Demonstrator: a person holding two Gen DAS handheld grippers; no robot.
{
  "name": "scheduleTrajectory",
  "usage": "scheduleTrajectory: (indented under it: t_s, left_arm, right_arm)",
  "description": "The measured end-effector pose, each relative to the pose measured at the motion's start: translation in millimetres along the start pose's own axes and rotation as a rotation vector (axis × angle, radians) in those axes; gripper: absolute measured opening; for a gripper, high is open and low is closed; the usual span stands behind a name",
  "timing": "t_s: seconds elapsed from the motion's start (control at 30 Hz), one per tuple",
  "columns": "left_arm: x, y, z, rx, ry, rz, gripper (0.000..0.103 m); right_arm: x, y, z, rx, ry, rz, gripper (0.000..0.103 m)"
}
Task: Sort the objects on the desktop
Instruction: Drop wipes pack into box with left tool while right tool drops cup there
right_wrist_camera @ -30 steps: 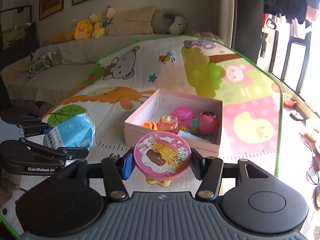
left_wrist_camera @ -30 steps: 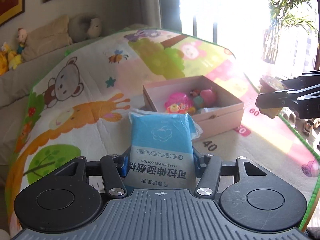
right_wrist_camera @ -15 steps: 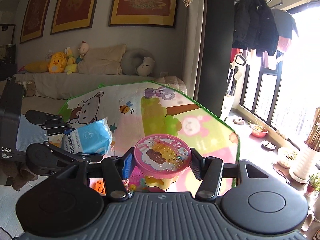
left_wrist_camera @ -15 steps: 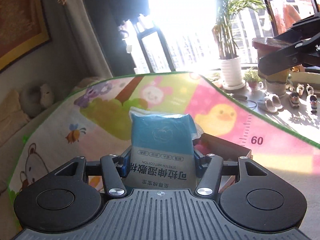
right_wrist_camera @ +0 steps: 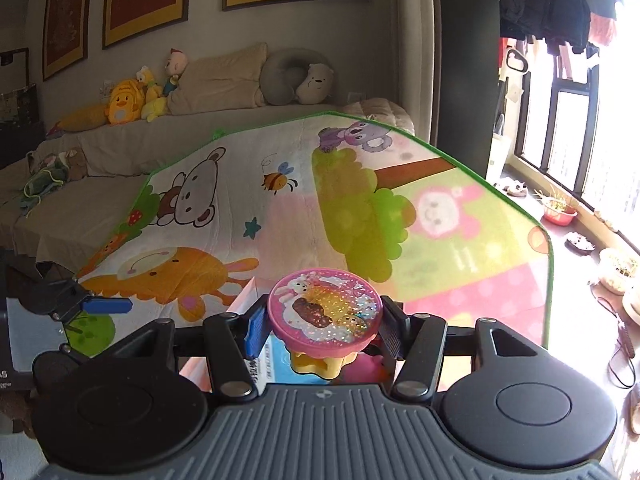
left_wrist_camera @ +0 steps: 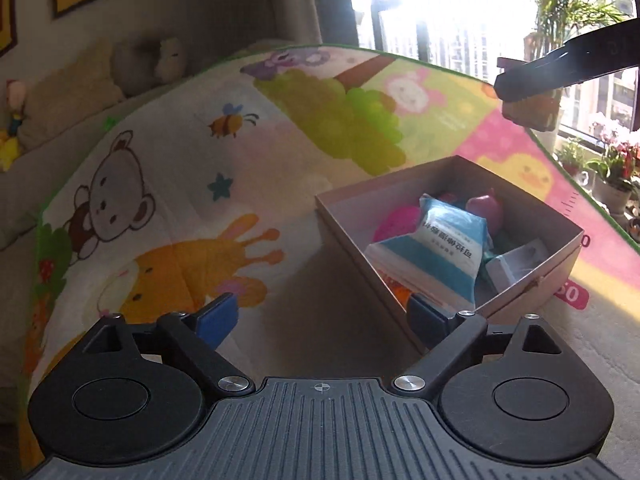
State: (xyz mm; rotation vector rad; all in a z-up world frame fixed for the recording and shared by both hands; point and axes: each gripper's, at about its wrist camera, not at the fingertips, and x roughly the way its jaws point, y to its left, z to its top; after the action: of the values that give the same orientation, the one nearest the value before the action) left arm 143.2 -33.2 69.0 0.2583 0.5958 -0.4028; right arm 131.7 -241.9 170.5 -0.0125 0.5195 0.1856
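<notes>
Left wrist view: the left hand-held gripper (left_wrist_camera: pixel 322 322) is spread wide and holds nothing. The blue wipes pack (left_wrist_camera: pixel 436 256) lies tilted inside the pink box (left_wrist_camera: pixel 532 288) on the play mat (left_wrist_camera: pixel 180 184), atop other toys.

Right wrist view: the right hand-held gripper (right_wrist_camera: pixel 322 326) clamps the round pink toy (right_wrist_camera: pixel 324 306) above the box.

Wipes pack (left_wrist_camera: pixel 436 256) lies in box (left_wrist_camera: pixel 532 216) on mat (left_wrist_camera: pixel 192 168).
</notes>
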Motion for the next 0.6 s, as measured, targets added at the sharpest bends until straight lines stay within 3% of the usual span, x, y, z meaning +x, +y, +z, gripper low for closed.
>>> scheduleTrajectory:
  t_s: [0.1,0.23,0.4,0.6]
  left_arm:
    - [-9.1,4.4,-8.3,-0.07,0.012,0.009,0.097]
    - [-19.5,9.4,-25.4,-0.145,0.049,0.052,0.101]
    - [-25.6,9.2,-46.3,-0.205,0.066,0.066,0.103]
    - [-31.0,-6.0,-64.1,-0.237,0.089,0.033,0.103]
  right_arm:
    - [45.6,18.3,11.6,0.002,-0.018,0.027,0.056]
    - [86.6,27.2,1.8,0.046,0.066,0.007,0.056]
    - [57.8,22.8,-32.5,0.109,0.088,-0.015,0.059]
    - [-3.2,34.8,-90.6,0.135,0.105,-0.055,0.079]
